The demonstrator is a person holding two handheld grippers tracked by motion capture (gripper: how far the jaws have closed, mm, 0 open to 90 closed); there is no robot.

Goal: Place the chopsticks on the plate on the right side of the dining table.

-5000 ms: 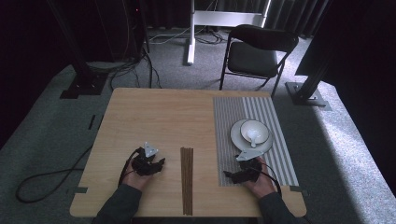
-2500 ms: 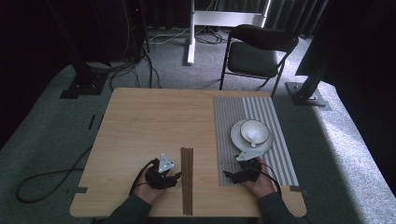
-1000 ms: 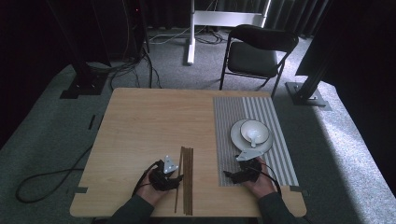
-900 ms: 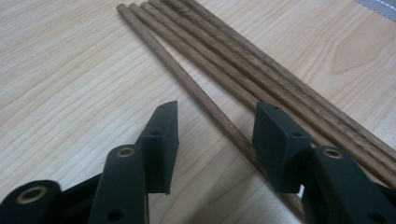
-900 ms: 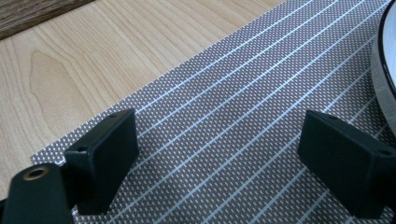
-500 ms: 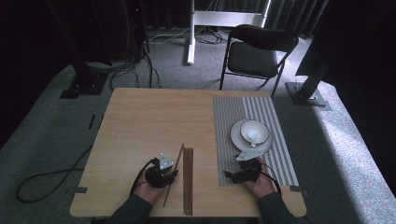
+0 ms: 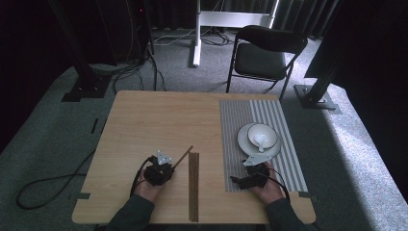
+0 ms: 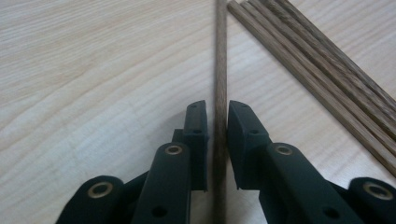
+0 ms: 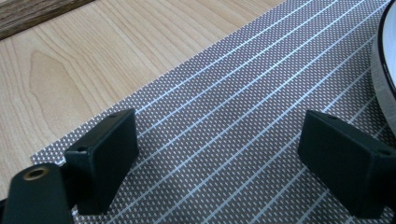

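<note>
The left gripper (image 8: 217,121) has just closed on one chopstick (image 8: 220,56), now angled away from the bundle (image 8: 317,70); right gripper (image 9: 224,163) wide open, empty.

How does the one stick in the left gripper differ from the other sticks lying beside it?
The single stick sits between the left gripper pads, which have just been closing; the bundle of sticks lies untouched. In the high view the single stick slants, while the bundle lies straight. All are thin, brown wood on the table.

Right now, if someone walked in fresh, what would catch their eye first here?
Probably the left gripper, its jaws just closed around one chopstick angled away from the other chopsticks mid-table. Next, the white bowl on its plate on the striped placemat, right.
</note>
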